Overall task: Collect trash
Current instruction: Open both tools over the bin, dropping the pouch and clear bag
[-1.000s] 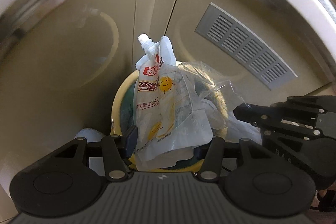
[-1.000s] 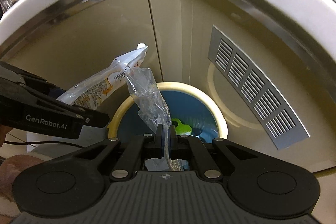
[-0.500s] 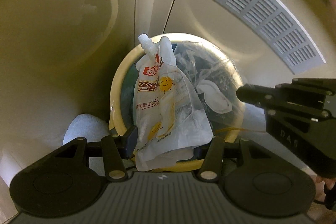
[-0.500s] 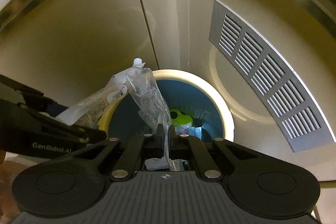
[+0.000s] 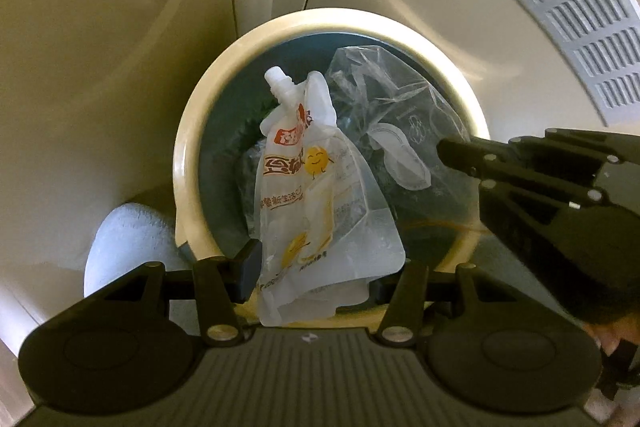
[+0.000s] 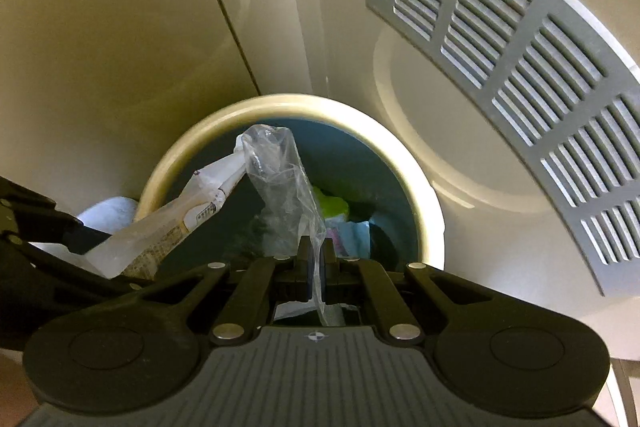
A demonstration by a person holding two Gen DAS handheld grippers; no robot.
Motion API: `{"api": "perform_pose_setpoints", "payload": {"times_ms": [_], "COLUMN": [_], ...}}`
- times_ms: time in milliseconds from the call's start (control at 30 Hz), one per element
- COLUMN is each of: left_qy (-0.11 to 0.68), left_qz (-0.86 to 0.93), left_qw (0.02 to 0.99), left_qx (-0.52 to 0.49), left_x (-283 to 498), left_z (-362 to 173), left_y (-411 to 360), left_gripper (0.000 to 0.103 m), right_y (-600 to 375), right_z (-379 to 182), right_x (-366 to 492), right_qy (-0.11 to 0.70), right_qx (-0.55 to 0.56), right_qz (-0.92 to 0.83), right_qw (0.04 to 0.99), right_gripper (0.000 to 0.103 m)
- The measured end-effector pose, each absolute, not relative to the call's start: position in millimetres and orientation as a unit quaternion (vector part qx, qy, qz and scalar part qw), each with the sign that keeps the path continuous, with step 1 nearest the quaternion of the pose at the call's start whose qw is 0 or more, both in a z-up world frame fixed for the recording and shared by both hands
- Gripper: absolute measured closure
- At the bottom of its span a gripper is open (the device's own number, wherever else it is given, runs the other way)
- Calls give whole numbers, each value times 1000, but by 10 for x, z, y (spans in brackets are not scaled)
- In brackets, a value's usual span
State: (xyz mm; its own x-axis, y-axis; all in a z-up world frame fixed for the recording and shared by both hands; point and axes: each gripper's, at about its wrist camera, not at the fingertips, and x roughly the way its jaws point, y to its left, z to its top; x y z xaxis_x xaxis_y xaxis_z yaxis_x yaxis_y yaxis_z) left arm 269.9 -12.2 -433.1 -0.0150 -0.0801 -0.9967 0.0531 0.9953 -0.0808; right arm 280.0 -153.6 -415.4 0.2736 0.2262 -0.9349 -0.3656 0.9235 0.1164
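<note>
A round bin with a cream rim and dark blue inside stands on the floor right below both grippers. My left gripper is shut on a clear spout pouch with red and yellow print, which hangs over the bin mouth. In the right wrist view the same pouch sticks in from the left, over the rim. My right gripper is shut on a crumpled clear plastic bag, also above the bin opening. From the left wrist view that bag lies beside the pouch, with the right gripper at the right.
Green and light blue trash lies inside the bin. Beige cabinet panels with a grey vent grille stand close behind it. A pale rounded object sits on the floor left of the bin. A hand shows at the lower right.
Both grippers have sunk toward the bin with their loads; the bin mouth looks larger and the white counter edge has left view. Both grips are unchanged.
</note>
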Motion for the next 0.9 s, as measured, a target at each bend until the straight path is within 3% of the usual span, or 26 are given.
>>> {"api": "perform_pose_setpoints", "payload": {"times_ms": [400,433,467,500,533,600,667,900], "left_qy": [740,743,744,741,737,726,719,672], "left_qz": [-32,-29,-25,-25,-23,-17,-20,-22], "left_qw": [671,669,668,670,675,686,693,737], "left_qx": [13,13,15,16,21,41,44,67], "left_x": [2852,2861,2870,2869,2862,2825,2787,2547], "left_z": [-4764,-4795,-4817,-4816,-4792,-4741,-4658,-4121], "left_y": [-176,-173,-179,-177,-178,-160,-143,-174], "left_gripper": [51,49,36,17,10,0,0,0], "right_y": [-1430,-1406,-1401,-1402,-1410,-1456,-1494,-1623], "right_z": [-4475,-4476,-4492,-4508,-4519,-4505,-4451,-3979], "right_x": [2906,2869,2880,2886,2892,2902,2867,2613], "right_qy": [592,592,594,597,600,602,600,570], "right_qx": [-86,-88,-88,-88,-86,-75,-69,-61], "right_qz": [165,162,160,159,155,137,133,146], "right_qw": [784,784,784,782,780,783,786,806], "right_gripper": [98,98,97,87,78,43,35,25]}}
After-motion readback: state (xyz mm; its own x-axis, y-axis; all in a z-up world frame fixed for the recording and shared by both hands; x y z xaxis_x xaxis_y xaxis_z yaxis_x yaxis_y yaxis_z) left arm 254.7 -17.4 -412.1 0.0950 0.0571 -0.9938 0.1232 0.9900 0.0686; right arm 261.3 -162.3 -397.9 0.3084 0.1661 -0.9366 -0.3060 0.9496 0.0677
